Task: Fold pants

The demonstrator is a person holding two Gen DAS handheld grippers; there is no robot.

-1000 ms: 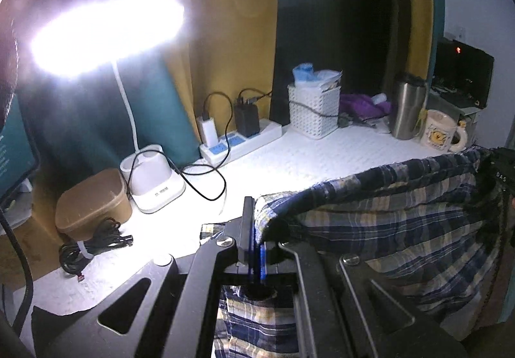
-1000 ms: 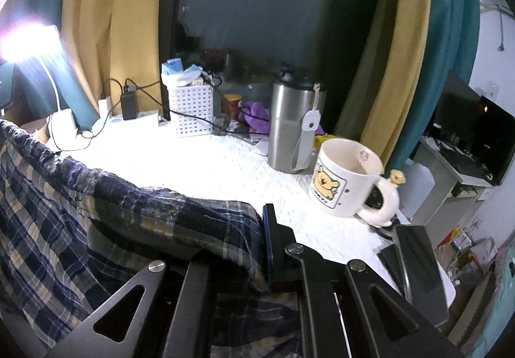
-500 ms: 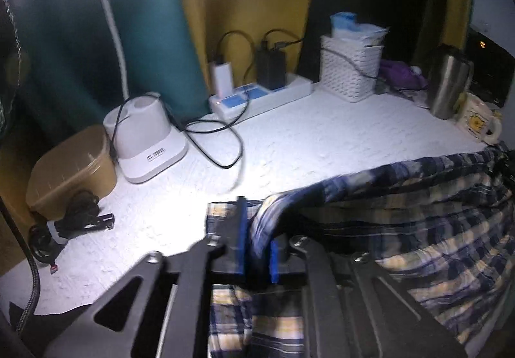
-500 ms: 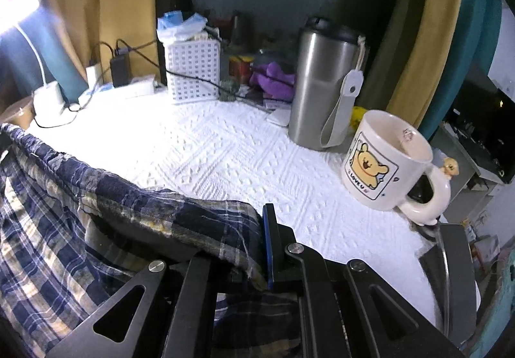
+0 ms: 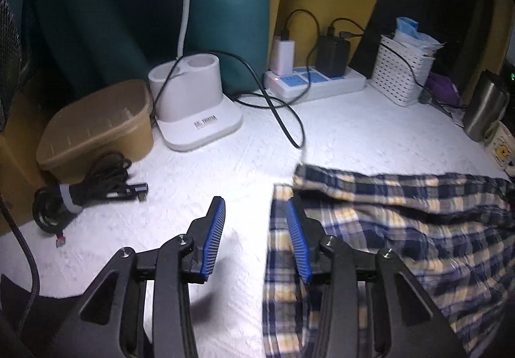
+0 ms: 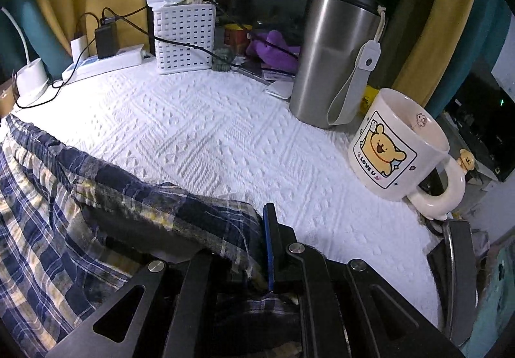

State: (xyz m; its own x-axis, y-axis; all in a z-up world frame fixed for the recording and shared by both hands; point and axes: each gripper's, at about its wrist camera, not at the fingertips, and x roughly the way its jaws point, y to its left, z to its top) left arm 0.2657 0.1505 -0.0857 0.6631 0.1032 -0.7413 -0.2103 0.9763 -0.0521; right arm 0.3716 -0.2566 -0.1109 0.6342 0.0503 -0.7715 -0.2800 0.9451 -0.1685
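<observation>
The blue, yellow and white plaid pants (image 5: 402,229) lie on the white textured table cover (image 5: 370,139), folded over, spreading to the right. My left gripper (image 5: 254,213) is open and empty, its right finger (image 5: 297,239) at the pants' left edge. In the right wrist view the pants (image 6: 48,197) run off to the left. My right gripper (image 6: 260,229) is shut on the pants' near right corner, low over the cover; the cloth hides its left finger.
Along the back stand a lamp base (image 5: 193,100), a power strip with chargers (image 5: 315,81), a white basket (image 6: 185,36), a steel tumbler (image 6: 334,62) and a bear mug (image 6: 396,149). A brown box (image 5: 99,129) and coiled cable (image 5: 87,194) sit left.
Both grippers came down with the pants' edge to the table. My left gripper opened and let go of the pants. My right gripper stays shut on them.
</observation>
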